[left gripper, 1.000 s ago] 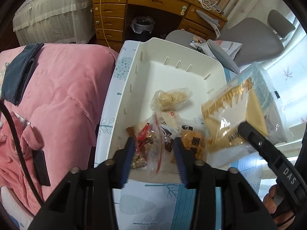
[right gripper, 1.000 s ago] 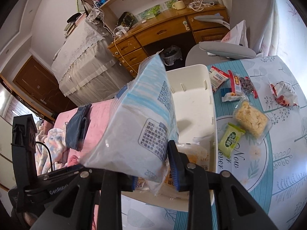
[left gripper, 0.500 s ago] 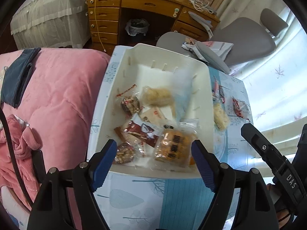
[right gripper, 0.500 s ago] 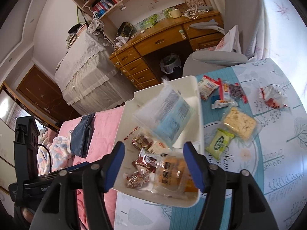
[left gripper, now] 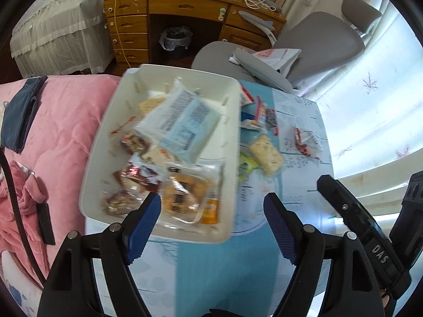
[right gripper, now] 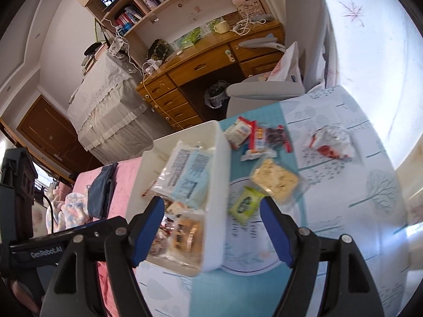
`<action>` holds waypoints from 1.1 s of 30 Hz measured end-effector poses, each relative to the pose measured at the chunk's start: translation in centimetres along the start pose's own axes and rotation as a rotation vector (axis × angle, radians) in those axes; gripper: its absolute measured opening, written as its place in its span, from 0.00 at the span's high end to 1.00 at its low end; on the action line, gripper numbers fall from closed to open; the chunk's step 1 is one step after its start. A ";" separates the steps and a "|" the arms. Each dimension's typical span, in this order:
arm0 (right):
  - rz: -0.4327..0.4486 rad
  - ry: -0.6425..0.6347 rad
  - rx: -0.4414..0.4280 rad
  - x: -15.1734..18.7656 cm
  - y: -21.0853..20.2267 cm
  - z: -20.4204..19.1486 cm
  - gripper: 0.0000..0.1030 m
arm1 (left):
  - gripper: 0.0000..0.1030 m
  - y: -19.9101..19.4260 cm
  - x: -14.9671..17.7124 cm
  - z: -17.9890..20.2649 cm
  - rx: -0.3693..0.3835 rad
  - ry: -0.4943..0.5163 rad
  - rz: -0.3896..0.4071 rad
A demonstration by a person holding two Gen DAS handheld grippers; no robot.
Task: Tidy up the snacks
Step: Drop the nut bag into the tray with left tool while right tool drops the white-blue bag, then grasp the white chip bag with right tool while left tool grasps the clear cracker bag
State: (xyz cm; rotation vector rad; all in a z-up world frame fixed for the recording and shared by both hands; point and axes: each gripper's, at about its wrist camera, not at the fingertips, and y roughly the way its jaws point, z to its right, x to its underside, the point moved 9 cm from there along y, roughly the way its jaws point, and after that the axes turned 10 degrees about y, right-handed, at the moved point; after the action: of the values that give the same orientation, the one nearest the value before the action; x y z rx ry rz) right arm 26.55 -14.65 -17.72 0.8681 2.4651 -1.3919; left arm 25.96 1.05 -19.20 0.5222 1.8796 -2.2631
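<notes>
A white bin (left gripper: 232, 111) (right gripper: 216, 185) on the blue tablecloth holds several snack packs. A large light-blue bag (left gripper: 182, 121) (right gripper: 189, 177) lies on top of them. An orange bread pack (left gripper: 185, 198) lies at the bin's near end. On the cloth to the right lie a green pack (right gripper: 244, 204), a yellow cracker pack (right gripper: 275, 179) (left gripper: 267, 154), a red-white wrapper (right gripper: 330, 142) and small red packs (right gripper: 256, 138). My left gripper (left gripper: 212, 227) is open and empty above the bin's near edge. My right gripper (right gripper: 211, 227) is open and empty above the bin's right wall.
A pink quilted bed (left gripper: 58, 132) lies left of the table. A grey office chair (left gripper: 304, 45) stands beyond the table's far end. A wooden desk (left gripper: 185, 8) and a bin with a liner (left gripper: 175, 38) are behind it.
Both grippers opened, releasing a small clear bag on the left and the light-blue bag on the right into the bin. Both then drew back and rightward.
</notes>
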 end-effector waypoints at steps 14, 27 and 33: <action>-0.033 -0.185 0.092 -4.7 -1.3 9.6 0.27 | 0.23 5.5 -1.7 10.0 0.009 -0.139 -0.061; 0.072 -0.403 0.221 -9.0 3.8 15.7 0.27 | 0.22 16.5 -3.8 12.4 -0.043 -0.359 -0.201; 0.075 -0.463 0.248 -9.2 8.1 18.0 0.27 | 0.22 20.6 -4.9 11.4 -0.107 -0.433 -0.228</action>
State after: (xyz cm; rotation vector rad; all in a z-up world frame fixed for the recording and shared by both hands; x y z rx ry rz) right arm 36.42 -30.09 -29.46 0.5869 1.9289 -1.6725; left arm 35.44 -14.72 -34.64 -0.1969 1.8876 -2.1593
